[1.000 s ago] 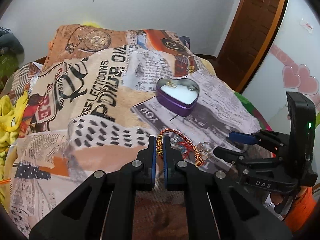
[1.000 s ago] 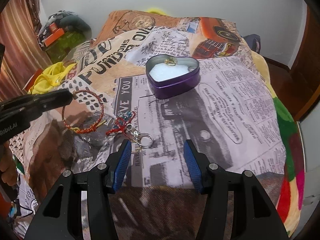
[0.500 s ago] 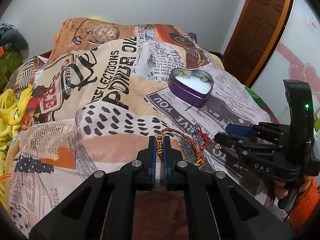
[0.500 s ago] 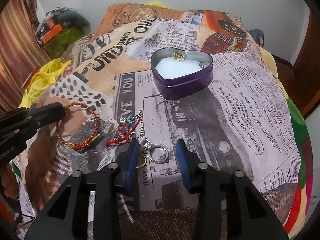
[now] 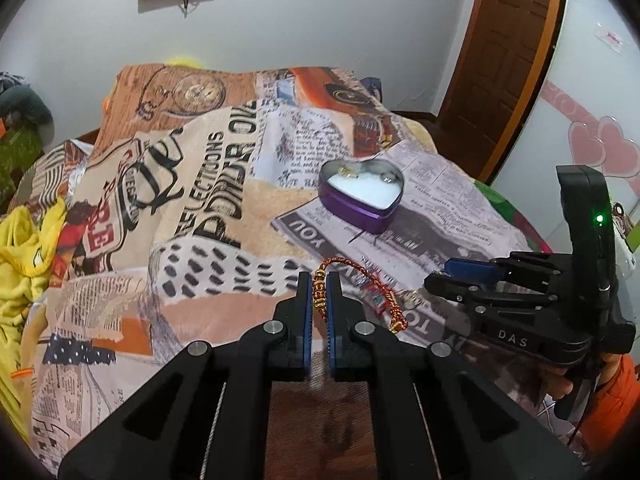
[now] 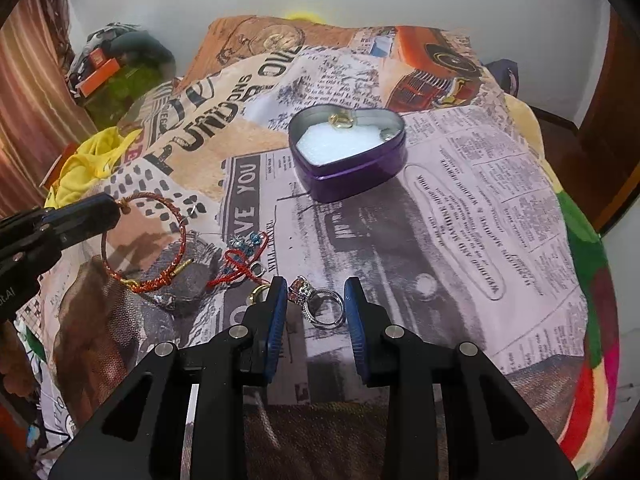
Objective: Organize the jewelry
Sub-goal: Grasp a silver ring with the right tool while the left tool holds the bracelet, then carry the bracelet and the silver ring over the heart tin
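Observation:
My left gripper (image 5: 319, 280) is shut on a red and gold braided bracelet (image 5: 362, 280) and holds it just above the blanket; the bracelet (image 6: 146, 240) and the gripper's tip (image 6: 114, 209) also show in the right wrist view. My right gripper (image 6: 316, 296) is open, its fingers either side of a silver ring (image 6: 325, 305) lying on the blanket; it also shows in the left wrist view (image 5: 444, 274). A gold ring (image 6: 258, 293) and a red-thread piece with blue beads (image 6: 242, 254) lie beside it. A purple heart-shaped tin (image 6: 348, 152) with white padding holds a gold ring (image 6: 342, 120).
A printed newspaper-pattern blanket (image 6: 480, 208) covers the bed. Yellow cloth (image 5: 20, 256) lies at the bed's left edge. A brown door (image 5: 508, 52) and a white wall stand behind. The bed drops off at the right past a coloured edge (image 6: 584, 320).
My right gripper has moved forward and down and narrowed around the silver ring. My left gripper has kept its hold on the bracelet and drawn back a little from the tin.

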`<action>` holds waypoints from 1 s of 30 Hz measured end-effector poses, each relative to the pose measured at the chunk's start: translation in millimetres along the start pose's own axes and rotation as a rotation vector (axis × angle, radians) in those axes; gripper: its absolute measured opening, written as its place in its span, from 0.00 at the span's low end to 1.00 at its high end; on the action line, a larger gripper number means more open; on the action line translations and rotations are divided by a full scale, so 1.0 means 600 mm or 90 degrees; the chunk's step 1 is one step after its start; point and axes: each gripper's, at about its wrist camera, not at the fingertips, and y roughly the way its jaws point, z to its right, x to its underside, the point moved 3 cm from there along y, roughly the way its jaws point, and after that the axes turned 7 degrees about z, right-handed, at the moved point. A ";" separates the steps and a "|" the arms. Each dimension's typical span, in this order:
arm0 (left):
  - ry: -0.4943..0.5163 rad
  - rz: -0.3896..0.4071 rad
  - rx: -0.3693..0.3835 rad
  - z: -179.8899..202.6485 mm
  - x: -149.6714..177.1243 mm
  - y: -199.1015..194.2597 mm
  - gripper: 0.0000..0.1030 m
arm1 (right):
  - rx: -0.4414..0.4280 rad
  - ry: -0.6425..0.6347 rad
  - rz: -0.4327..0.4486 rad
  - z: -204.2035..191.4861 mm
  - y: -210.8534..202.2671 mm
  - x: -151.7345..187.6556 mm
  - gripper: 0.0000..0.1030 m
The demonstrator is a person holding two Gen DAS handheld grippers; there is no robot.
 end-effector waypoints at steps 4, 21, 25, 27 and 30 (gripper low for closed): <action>0.007 0.013 0.012 0.017 -0.015 -0.006 0.04 | 0.007 0.004 0.015 0.008 -0.013 -0.007 0.26; 0.031 0.026 0.052 0.066 -0.067 0.040 0.04 | 0.026 0.018 0.060 0.051 -0.025 -0.043 0.26; 0.028 0.007 0.058 0.066 -0.068 0.075 0.04 | 0.030 0.020 0.062 0.063 -0.018 -0.049 0.26; 0.027 -0.009 0.056 0.064 -0.064 0.096 0.04 | 0.031 0.024 0.061 0.069 -0.012 -0.051 0.26; 0.028 -0.035 0.050 0.059 -0.054 0.124 0.04 | 0.032 0.028 0.058 0.078 -0.003 -0.053 0.26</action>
